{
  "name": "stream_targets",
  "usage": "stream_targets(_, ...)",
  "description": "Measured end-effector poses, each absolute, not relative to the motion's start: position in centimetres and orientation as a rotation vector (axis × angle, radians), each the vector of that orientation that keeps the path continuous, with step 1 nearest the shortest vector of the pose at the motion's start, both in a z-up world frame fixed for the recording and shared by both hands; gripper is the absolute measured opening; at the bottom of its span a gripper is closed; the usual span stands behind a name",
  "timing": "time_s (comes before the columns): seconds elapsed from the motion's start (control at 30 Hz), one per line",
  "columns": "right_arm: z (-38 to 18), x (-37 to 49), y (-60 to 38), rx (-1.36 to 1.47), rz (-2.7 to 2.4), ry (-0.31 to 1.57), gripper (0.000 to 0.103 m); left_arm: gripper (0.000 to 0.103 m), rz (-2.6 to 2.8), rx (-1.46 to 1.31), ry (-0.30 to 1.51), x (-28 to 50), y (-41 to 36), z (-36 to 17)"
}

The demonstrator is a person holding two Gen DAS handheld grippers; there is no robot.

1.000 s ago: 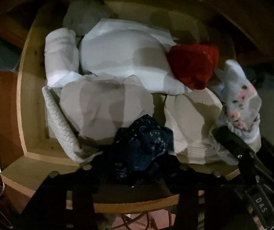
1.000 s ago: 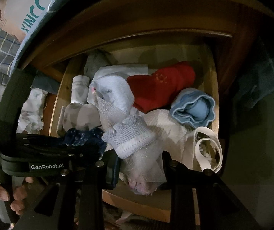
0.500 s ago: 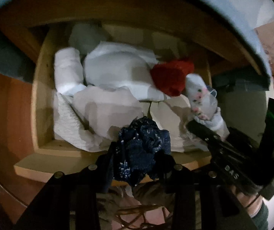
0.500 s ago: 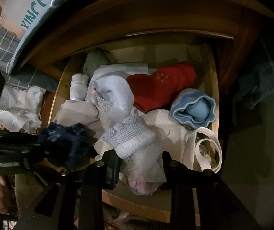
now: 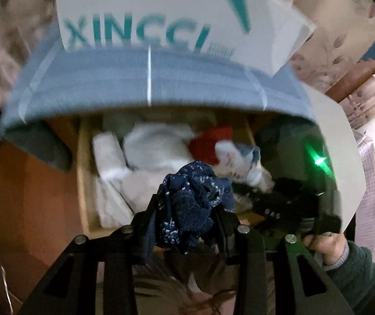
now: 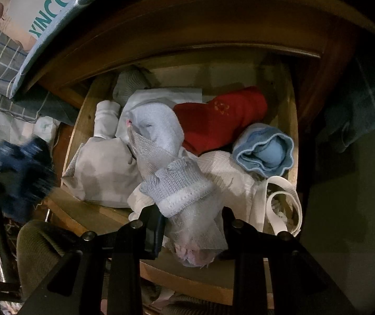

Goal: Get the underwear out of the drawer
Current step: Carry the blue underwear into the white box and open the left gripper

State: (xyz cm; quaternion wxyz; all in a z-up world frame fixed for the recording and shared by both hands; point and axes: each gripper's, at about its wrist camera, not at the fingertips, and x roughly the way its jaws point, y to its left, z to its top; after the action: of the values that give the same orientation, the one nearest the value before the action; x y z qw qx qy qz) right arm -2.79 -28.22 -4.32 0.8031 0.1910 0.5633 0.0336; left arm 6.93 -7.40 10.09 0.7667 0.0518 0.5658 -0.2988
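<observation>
Navy lace underwear (image 5: 196,199) is pinched in the left jaws; right jaws clamp a pale garment (image 6: 185,197).

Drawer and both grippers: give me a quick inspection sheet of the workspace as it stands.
Surface: open wooden drawer, packed with folded fabric.
Job's things: navy lace underwear clamped by the left gripper, in front of the drawer's front edge; grey-blue knit garment clamped by the right gripper over the front edge.
Clutter: red garment, rolled light blue item, white pieces, white elastic strap.
Grippers: both shut on fabric.
Cables: nothing seen.
Surroundings: blue-and-white XINCCI box on top of the cabinet; plaid cloth at left.
</observation>
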Motion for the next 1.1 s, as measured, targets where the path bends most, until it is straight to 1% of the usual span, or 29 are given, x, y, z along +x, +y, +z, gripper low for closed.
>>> stream_targets(0.07,-4.3,-2.7,-28.1,0.403,0.071,1.207,0.027,0.038,-0.654,0.129,1.142,6.9,-7.0,12.5)
stream_targets(0.2,-4.2,-2.7,-27.9,0.396,0.067,1.208,0.027,0.038,-0.652,0.142,0.911,7.0,-6.1,18.0)
stream_targets(0.37,-4.1,-2.6,-27.7,0.382,0.067,1.209,0.027,0.038,-0.621,0.09,0.716,9.1,-5.1,24.6)
stream_targets(0.57,-4.0,-2.8,-27.5,0.37,0.058,1.208,0.027,0.038,-0.597,0.083,0.614,14.1,-5.9,29.3)
stream_targets(0.67,-4.1,-2.8,-27.3,0.362,0.053,1.208,0.027,0.038,-0.599,0.097,0.625,17.8,-7.2,29.8)
stream_targets(0.77,-4.0,-2.8,-27.3,0.355,0.048,1.209,0.027,0.038,-0.596,0.088,0.669,21.0,-8.6,28.7)
stream_targets(0.9,-4.1,-2.7,-27.2,0.353,0.048,1.211,0.027,0.038,-0.585,0.085,0.757,24.7,-10.2,26.1)
stream_targets(1.1,-4.2,-2.7,-27.3,0.355,0.051,1.21,0.027,0.038,-0.53,0.137,0.853,26.5,-11.7,21.2)
